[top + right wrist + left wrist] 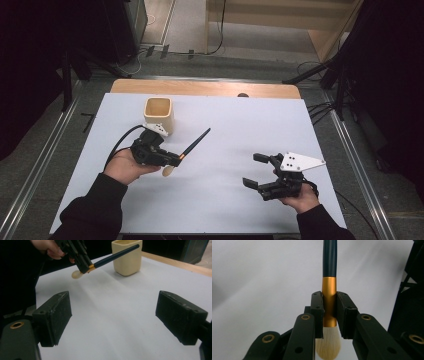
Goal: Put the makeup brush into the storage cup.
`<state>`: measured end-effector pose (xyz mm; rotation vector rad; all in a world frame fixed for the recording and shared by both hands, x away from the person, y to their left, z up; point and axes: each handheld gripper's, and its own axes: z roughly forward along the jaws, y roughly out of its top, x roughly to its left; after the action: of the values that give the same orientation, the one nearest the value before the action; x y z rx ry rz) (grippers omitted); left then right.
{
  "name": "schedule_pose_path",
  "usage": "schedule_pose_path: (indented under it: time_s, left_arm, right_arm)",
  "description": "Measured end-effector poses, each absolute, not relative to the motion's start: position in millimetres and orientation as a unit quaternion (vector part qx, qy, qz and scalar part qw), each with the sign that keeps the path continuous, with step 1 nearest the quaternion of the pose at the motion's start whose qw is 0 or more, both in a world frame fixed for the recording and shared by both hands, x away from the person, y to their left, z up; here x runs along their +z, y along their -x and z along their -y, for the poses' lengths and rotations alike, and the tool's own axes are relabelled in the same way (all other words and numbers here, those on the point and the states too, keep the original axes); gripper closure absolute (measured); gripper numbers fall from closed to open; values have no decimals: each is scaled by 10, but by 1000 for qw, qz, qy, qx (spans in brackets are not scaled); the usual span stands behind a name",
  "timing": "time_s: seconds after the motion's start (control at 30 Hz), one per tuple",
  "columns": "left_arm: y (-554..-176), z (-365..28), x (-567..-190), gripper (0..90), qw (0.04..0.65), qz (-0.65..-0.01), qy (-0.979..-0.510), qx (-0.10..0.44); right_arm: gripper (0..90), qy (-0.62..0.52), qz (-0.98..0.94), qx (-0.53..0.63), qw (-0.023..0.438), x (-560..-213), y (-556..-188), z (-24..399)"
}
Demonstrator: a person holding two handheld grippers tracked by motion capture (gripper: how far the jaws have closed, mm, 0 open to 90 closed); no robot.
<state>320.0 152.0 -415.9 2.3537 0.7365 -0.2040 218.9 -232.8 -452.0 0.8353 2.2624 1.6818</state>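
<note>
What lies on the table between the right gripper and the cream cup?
Bare white table in the right gripper view, from the right gripper to the cream cup.

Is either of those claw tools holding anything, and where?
The left gripper clamps a makeup brush by its gold collar; the right gripper holds nothing.
</note>
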Motion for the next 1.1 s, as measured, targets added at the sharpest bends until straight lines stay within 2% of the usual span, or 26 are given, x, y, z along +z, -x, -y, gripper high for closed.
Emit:
schedule_pose_path:
  time_s: [0.43, 0.73, 1.1]
  left_arm:
    - [-2913, -1598, -4135, 776, 352, -221, -906, -74]
    - [-2903, -1492, -4057, 777, 313, -184, -929, -77]
    - [-2931, -1300, -3972, 777, 248, -120, -960, -44]
  right_arm:
    - [144, -258, -780, 564, 85, -4514, -2287, 2250]
    - [143, -237, -778, 575, 86, -4390, -2372, 2160]
    - [144, -218, -796, 559, 75, -4292, -2443, 2044]
